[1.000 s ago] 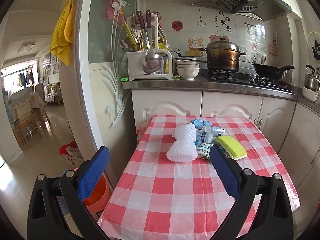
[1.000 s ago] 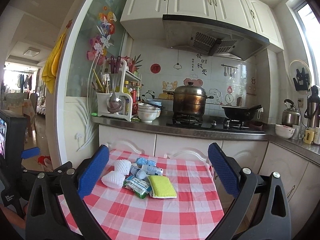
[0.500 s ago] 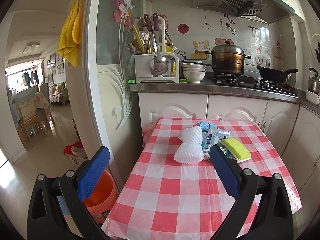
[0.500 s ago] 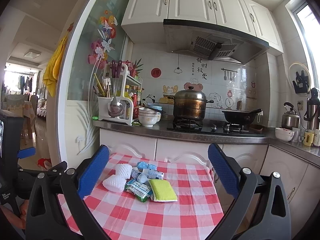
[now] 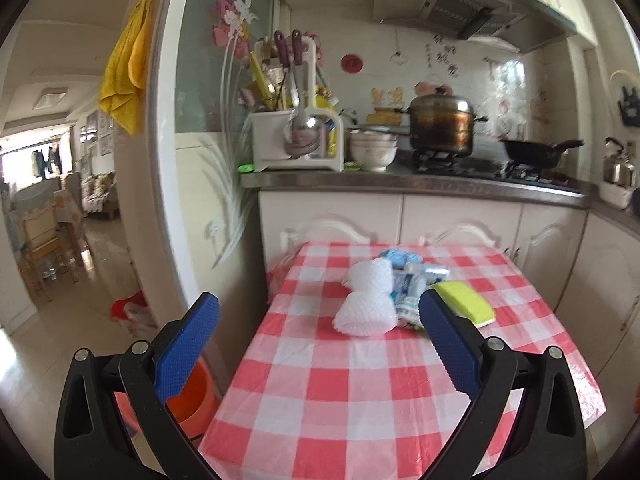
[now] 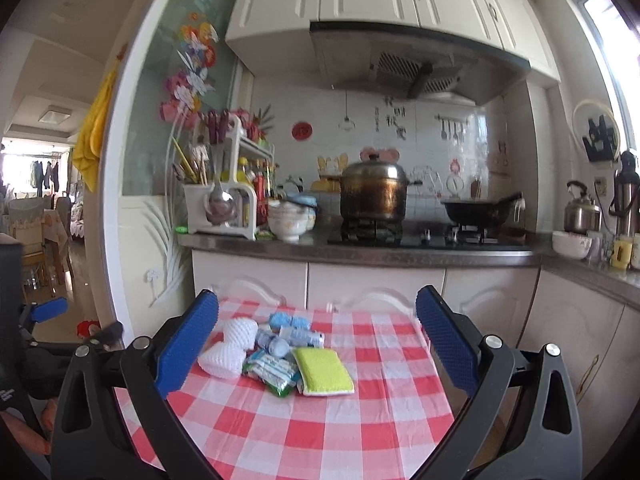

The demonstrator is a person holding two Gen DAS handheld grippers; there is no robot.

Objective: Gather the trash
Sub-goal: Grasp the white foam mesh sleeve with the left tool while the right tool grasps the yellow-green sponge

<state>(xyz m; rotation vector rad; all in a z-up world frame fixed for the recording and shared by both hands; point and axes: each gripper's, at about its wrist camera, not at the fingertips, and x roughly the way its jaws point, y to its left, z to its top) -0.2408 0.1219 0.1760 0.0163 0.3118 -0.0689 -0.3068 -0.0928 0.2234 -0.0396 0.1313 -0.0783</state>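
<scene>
A pile of trash lies on the red-checked table (image 5: pixel 360 400) (image 6: pixel 360 420): two white foam nets (image 5: pixel 366 304) (image 6: pixel 232 344), small bottles (image 5: pixel 424 270) (image 6: pixel 296 336), a blue crumpled wrapper (image 5: pixel 396 256) (image 6: pixel 288 320), printed packets (image 5: pixel 406 304) (image 6: pixel 272 372) and a yellow-green sponge (image 5: pixel 464 300) (image 6: pixel 324 370). My left gripper (image 5: pixel 320 340) is open and empty, held back from the pile. My right gripper (image 6: pixel 318 338) is open and empty, also short of the pile. The left gripper's blue fingertip (image 6: pixel 50 308) shows at the right wrist view's left edge.
An orange bucket (image 5: pixel 188 400) stands on the floor left of the table. Behind the table are white cabinets (image 5: pixel 400 220) and a counter with a utensil rack (image 5: pixel 296 136), bowls (image 5: pixel 374 148), a pot (image 5: pixel 440 124) and a pan (image 5: pixel 536 152). A doorway opens at the left.
Both grippers have drawn back and risen a little; the table and pile look smaller and farther. Both stay open and empty.
</scene>
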